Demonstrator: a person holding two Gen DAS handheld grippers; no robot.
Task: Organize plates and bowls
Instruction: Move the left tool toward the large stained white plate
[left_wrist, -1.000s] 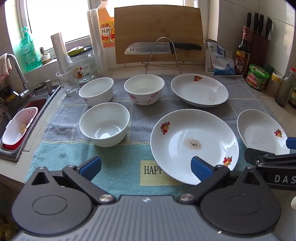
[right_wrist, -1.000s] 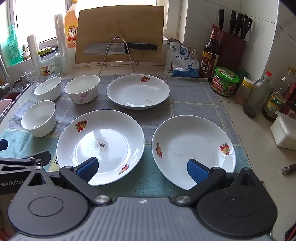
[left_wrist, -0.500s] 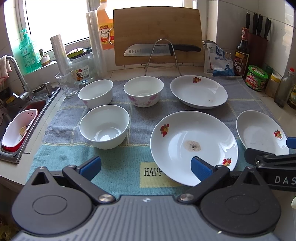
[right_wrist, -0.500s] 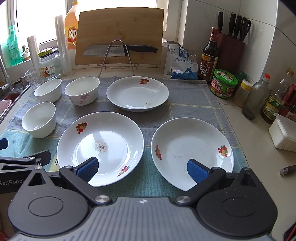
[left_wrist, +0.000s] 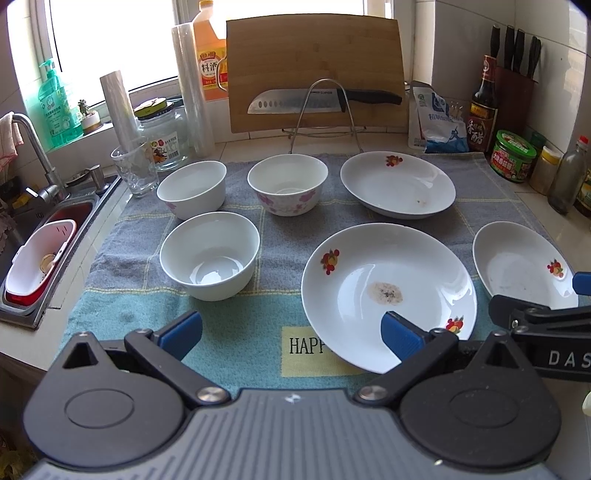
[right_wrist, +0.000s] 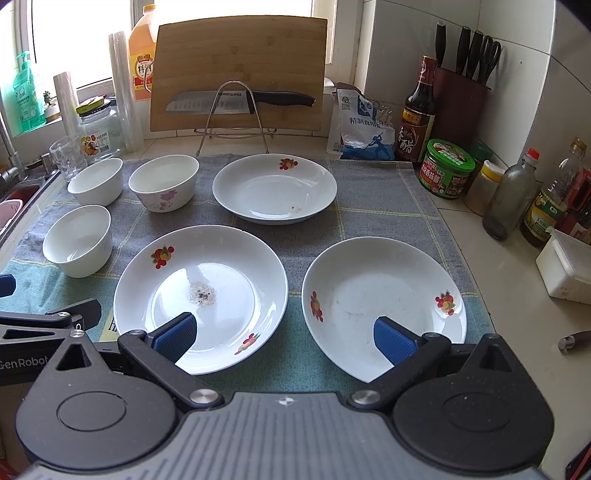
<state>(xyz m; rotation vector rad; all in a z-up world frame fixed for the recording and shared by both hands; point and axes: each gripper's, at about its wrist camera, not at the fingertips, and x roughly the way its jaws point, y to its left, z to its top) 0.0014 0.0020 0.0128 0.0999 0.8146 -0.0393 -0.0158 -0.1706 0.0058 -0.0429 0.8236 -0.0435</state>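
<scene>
Grippers nudged slightly nearer the dishes this last second; nothing lifted. Left gripper (left_wrist: 291, 332) and right gripper (right_wrist: 284, 334) both spread wide, empty. Around the stained plate (left_wrist: 388, 291): three bowls left, plates behind and right. Sorting unstarted.

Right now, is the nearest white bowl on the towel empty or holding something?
Empty. The nearest white bowl stands upright on the towel, and its bare glossy bottom shows, with only reflections inside.

A tiled kitchen counter (right_wrist: 517, 325) ahead of the tongs carries a grey-and-teal checked towel (right_wrist: 369, 221), with jars and bottles (right_wrist: 511, 194) standing directly on it to their right.
</scene>
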